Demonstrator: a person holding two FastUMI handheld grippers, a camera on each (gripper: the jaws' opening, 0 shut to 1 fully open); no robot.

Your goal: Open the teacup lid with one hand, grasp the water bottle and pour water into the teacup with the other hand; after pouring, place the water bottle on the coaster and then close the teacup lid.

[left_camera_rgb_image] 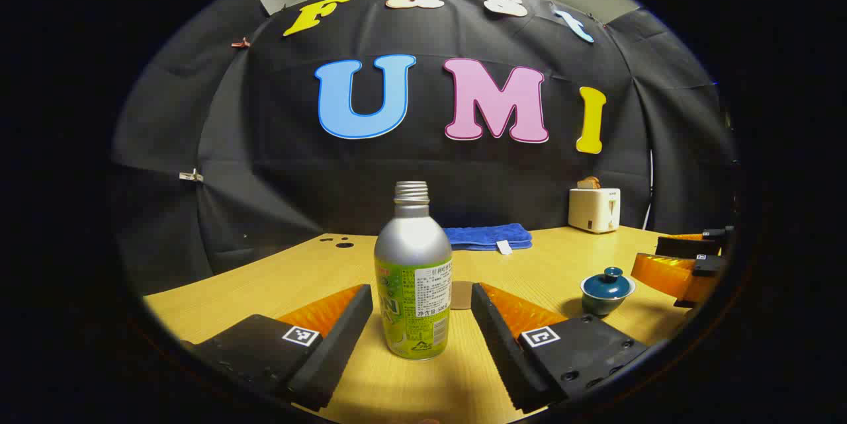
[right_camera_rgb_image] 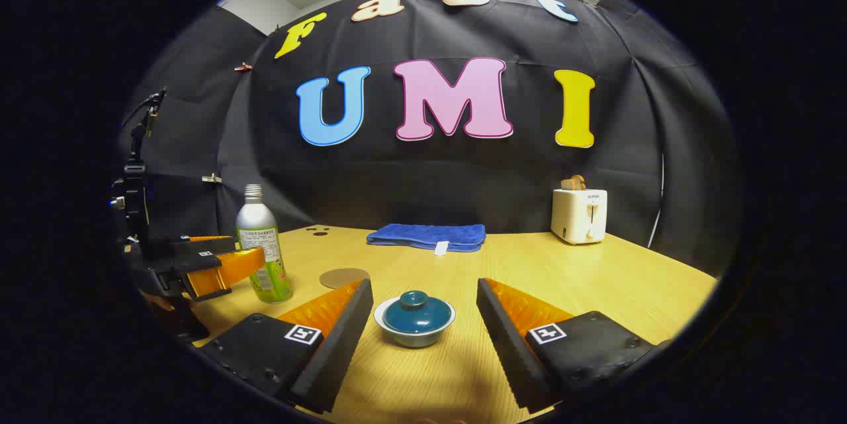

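Note:
A silver bottle with a green label [left_camera_rgb_image: 413, 278] stands upright and uncapped on the table, between the fingers of my open left gripper [left_camera_rgb_image: 420, 311], which do not touch it. Behind it lies a round brown coaster [left_camera_rgb_image: 460, 294], partly hidden. The teal teacup with its lid on [left_camera_rgb_image: 607, 290] sits to the right. In the right gripper view the lidded teacup [right_camera_rgb_image: 415, 319] sits between the wide-open fingers of my right gripper [right_camera_rgb_image: 423, 308], untouched. The bottle [right_camera_rgb_image: 262, 245], the coaster [right_camera_rgb_image: 344, 277] and the left gripper [right_camera_rgb_image: 218, 265] appear at the left there.
A folded blue towel [right_camera_rgb_image: 427, 236] lies at the back of the wooden table [right_camera_rgb_image: 595, 278]. A white toaster [right_camera_rgb_image: 579, 214] with bread in it stands at the back right. The right gripper's orange fingers [left_camera_rgb_image: 668, 272] show at the right edge of the left gripper view.

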